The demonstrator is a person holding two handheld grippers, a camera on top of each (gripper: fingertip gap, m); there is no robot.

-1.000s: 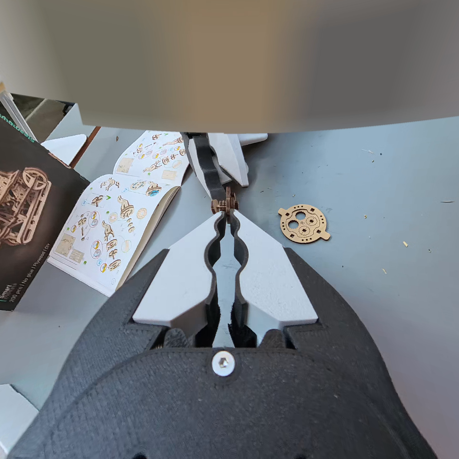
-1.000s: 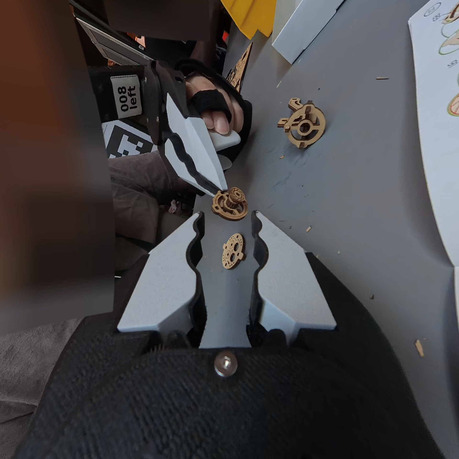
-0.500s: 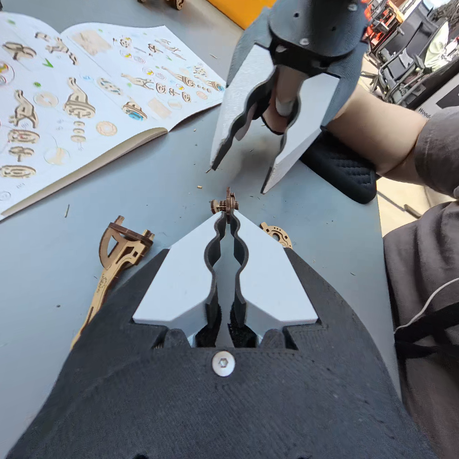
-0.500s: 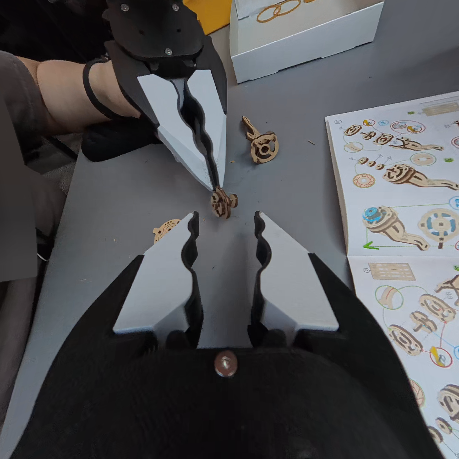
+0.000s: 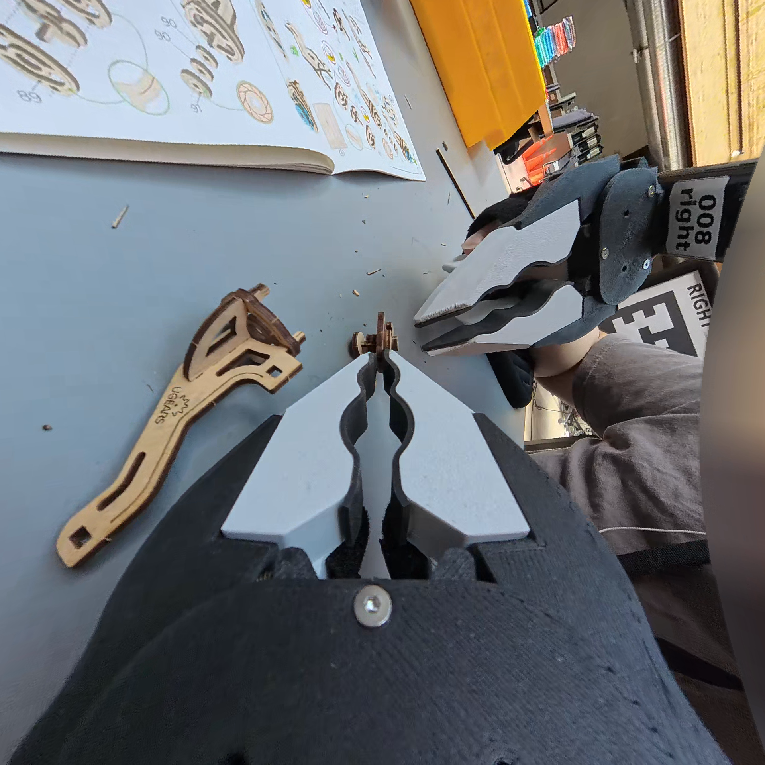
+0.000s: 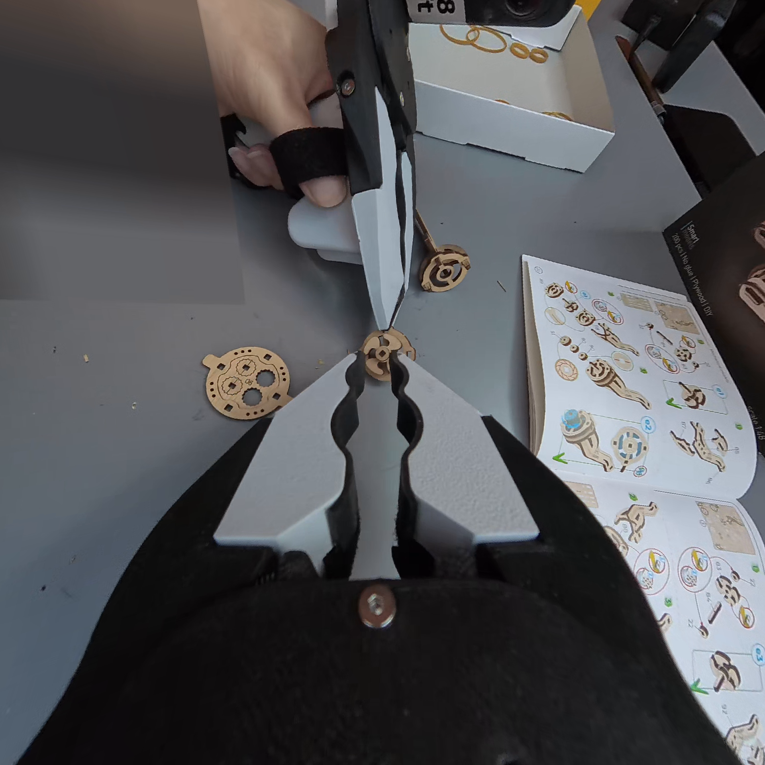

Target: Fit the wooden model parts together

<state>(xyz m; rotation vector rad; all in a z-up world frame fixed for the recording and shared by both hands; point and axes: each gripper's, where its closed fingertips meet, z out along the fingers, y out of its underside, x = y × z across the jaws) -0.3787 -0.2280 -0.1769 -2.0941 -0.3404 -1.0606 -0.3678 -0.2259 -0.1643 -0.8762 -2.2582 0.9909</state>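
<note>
My left gripper (image 5: 378,364) is shut on a small wooden gear assembly (image 5: 374,341), a disc on a short axle, held edge-on just above the grey table (image 5: 165,248). In the right wrist view the left gripper (image 6: 389,325) comes down from the top onto the same assembly (image 6: 381,354). My right gripper (image 6: 377,360) faces the disc's flat side, its fingers only narrowly apart. From the left wrist view the right gripper (image 5: 420,337) stops just short of the assembly, with a sliver of table between. A flat round wooden plate with holes (image 6: 246,383) lies to the left.
A wooden lever part with a ring end (image 5: 186,414) lies left of the left gripper; it also shows in the right wrist view (image 6: 441,269). An open instruction booklet (image 6: 641,414), a white box with wooden rings (image 6: 509,120), a dark kit box (image 6: 728,256) and a yellow bin (image 5: 480,62) surround the work spot. My left and right fingertips are right by each other.
My right gripper has narrowed its fingers from wide open and come up to the gear assembly. My left gripper still holds the assembly and has turned, so both views have swung.
</note>
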